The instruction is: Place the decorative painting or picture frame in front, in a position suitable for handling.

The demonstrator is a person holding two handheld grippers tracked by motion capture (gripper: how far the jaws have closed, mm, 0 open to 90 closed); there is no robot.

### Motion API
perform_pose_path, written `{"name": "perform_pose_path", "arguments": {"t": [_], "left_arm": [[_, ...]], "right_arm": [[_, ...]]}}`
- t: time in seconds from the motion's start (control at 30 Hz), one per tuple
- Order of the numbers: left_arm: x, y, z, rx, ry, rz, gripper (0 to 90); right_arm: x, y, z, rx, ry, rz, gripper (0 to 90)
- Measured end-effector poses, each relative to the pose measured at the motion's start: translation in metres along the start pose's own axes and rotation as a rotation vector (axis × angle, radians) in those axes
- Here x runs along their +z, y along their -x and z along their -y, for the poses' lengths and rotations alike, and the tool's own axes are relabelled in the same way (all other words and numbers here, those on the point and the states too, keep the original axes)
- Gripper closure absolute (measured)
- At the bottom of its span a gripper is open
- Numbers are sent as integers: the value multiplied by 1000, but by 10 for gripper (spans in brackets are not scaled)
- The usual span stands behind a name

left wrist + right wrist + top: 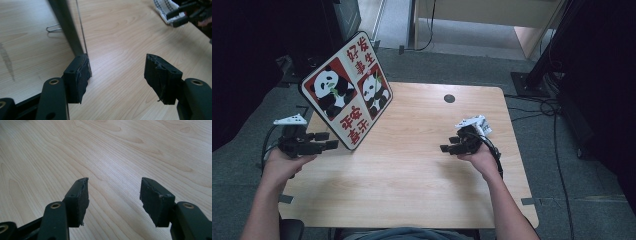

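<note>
Panda board (346, 90) tilted on edge at table's (422, 190) left side, left gripper (326, 145) jaws apart at its lower corner, right gripper (451, 145) jaws apart, empty, over bare wood

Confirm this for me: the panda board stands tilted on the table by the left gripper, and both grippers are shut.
Not quite. The panda board does stand tilted on the table by the left gripper, but both grippers are open: each gripper view shows a wide gap between its jaws, the right gripper included.
</note>
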State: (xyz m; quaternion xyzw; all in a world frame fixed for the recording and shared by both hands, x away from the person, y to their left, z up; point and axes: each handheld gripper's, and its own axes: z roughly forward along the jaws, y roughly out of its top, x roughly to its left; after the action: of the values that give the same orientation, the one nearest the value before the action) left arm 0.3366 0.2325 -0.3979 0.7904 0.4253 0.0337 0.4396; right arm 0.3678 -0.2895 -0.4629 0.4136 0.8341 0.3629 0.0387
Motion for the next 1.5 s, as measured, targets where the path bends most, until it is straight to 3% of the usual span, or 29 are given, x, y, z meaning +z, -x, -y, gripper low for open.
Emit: {"name": "perform_pose_path", "arguments": {"t": [0.37,0.57,0.9,1.5], "left_arm": [[-5,-18,-4,-25,12,-34,376],[-11,-28,-14,-41,19,-50,377],[-22,-31,-49,-42,41,-60,370],[-31,-32,-115,-25,12,-88,382]], "right_arm": [[-3,-3,4,-2,-9,15,411],[-3,-8,6,-12,-7,8,411],[-4,-6,6,-3,1,13,411],[-6,-4,7,-7,-1,10,412]]}}
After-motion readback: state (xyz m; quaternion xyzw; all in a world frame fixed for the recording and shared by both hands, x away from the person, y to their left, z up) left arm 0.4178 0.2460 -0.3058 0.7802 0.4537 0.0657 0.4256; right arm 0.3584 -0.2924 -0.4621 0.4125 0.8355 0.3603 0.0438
